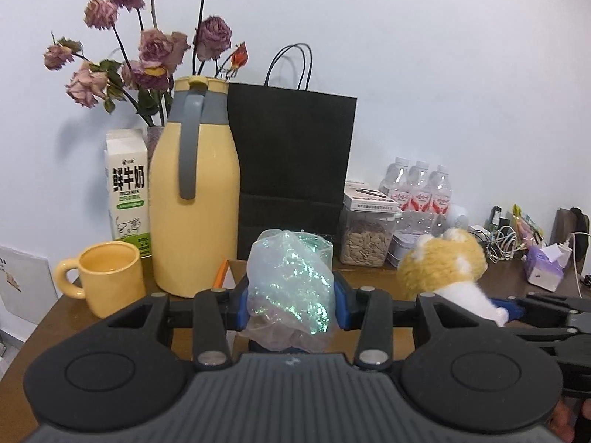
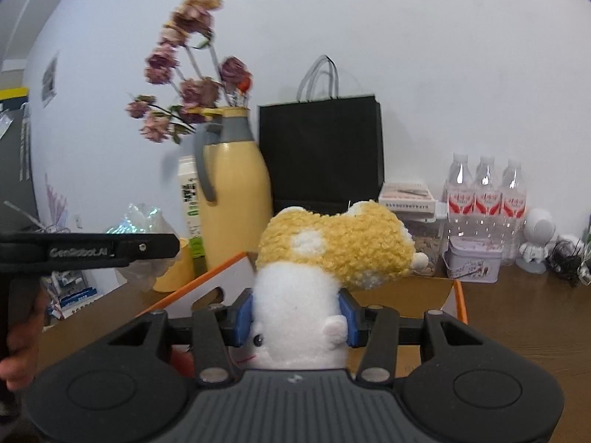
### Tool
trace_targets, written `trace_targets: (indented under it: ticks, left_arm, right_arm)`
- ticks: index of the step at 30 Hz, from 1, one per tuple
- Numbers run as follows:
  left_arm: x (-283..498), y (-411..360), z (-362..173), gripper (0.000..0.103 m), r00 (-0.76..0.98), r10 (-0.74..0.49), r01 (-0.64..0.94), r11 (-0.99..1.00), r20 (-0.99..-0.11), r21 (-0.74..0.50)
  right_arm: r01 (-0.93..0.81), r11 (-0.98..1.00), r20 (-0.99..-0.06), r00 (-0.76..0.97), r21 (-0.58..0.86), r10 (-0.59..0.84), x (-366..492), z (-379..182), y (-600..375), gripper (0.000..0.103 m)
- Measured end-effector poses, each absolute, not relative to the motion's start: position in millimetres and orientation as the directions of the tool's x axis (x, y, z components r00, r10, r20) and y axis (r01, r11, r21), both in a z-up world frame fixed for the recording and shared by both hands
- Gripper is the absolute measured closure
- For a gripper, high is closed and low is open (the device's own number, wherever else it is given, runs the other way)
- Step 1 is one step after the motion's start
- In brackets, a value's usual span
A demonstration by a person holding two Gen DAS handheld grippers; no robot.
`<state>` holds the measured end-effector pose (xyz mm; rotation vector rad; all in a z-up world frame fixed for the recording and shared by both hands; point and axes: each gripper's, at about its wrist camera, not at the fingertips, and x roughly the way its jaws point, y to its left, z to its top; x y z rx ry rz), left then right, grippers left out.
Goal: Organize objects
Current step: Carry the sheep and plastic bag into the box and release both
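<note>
My left gripper is shut on a crumpled iridescent plastic bag, its blue pads pressing both sides. In the right wrist view my right gripper is shut on a yellow and white plush toy, gripped by its white body. The plush toy also shows at the right of the left wrist view, and the plastic bag shows at the left of the right wrist view. An open cardboard box with orange edges lies below both grippers on the brown table.
Along the back wall stand a milk carton, a yellow thermos jug, a vase of dried roses, a black paper bag, a jar of seeds, water bottles and a tin. A yellow mug sits front left.
</note>
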<state>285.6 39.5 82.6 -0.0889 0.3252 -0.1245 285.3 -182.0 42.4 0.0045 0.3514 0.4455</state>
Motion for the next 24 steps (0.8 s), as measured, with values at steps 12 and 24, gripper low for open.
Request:
trace_targets:
  ticks: [12, 24]
  left_arm:
    - [377.6, 37.6, 48.9, 0.06, 0.884, -0.112, 0.075, 0.992, -0.455, -0.098]
    - [386.9, 39.0, 31.3, 0.0, 0.875, -0.106, 0.079, 0.994, -0.473, -0.078]
  right_arm:
    - [-0.315, 0.936, -0.481, 0.803, 0.16, 0.352, 374.9, 6.0, -189.3, 0.057]
    - [-0.286, 0.948, -0.531, 0.786, 0.143, 0.317, 385.6, -11.1, -190.1, 0.017]
